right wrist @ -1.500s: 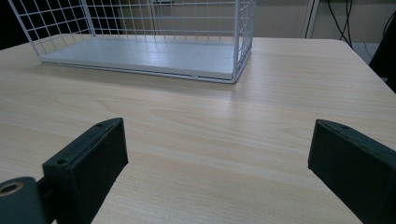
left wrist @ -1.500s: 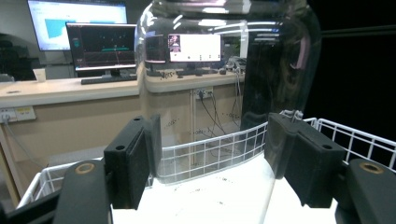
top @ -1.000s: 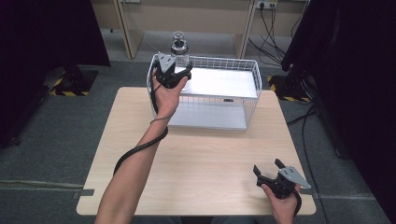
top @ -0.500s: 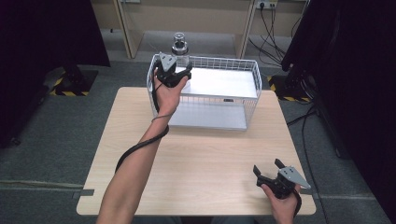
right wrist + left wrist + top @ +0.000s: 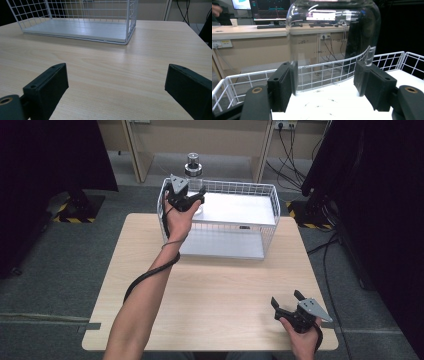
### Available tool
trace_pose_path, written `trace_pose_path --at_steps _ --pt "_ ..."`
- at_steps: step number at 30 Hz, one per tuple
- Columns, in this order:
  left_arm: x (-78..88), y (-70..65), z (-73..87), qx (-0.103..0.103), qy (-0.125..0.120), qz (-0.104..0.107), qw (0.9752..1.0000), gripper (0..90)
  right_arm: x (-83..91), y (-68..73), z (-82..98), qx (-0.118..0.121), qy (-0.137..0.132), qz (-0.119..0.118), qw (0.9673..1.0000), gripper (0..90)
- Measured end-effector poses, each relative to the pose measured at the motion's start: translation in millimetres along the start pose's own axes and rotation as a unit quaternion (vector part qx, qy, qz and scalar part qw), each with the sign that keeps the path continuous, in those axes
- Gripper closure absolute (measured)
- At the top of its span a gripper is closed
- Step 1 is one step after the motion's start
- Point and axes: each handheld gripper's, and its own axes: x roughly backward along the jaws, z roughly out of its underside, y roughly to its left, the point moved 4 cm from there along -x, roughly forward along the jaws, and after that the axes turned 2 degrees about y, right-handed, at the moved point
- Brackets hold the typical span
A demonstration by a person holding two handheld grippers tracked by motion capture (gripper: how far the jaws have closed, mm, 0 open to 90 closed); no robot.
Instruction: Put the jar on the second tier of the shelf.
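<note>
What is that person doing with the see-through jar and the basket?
The person's left gripper is shut on a clear glass jar, holding it upright at the back left corner of the white wire basket. The right gripper rests open and empty near the front right of the wooden table, so one hand does the work.

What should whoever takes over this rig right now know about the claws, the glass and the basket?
Left claw: shut on the clear glass jar, holding it upright at the far left corner of the white wire basket. Whether the jar's base rests on the basket floor cannot be told.
Right claw: open, holding nothing, low over the wooden table at its near right corner.
Done: jar brought into the basket.
Left: probably release the jar and draw the left claw back.
</note>
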Motion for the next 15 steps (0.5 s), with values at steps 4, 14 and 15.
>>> trace_pose_path --at_steps 4,14,15 --pt "0.1 0.1 0.0 0.001 -0.001 0.001 1.0 31.1 0.1 0.0 0.0 -0.001 0.0 0.0 1.0 5.0" --pt "9.1 1.0 -5.8 0.007 -0.009 -0.005 0.9999 13.5 0.1 -0.1 0.0 -0.001 -0.001 0.0 1.0 5.0" --pt "10.6 1.3 -5.3 0.006 -0.007 -0.006 0.9999 11.6 0.2 -0.1 0.0 -0.001 -0.001 0.0 1.0 5.0"
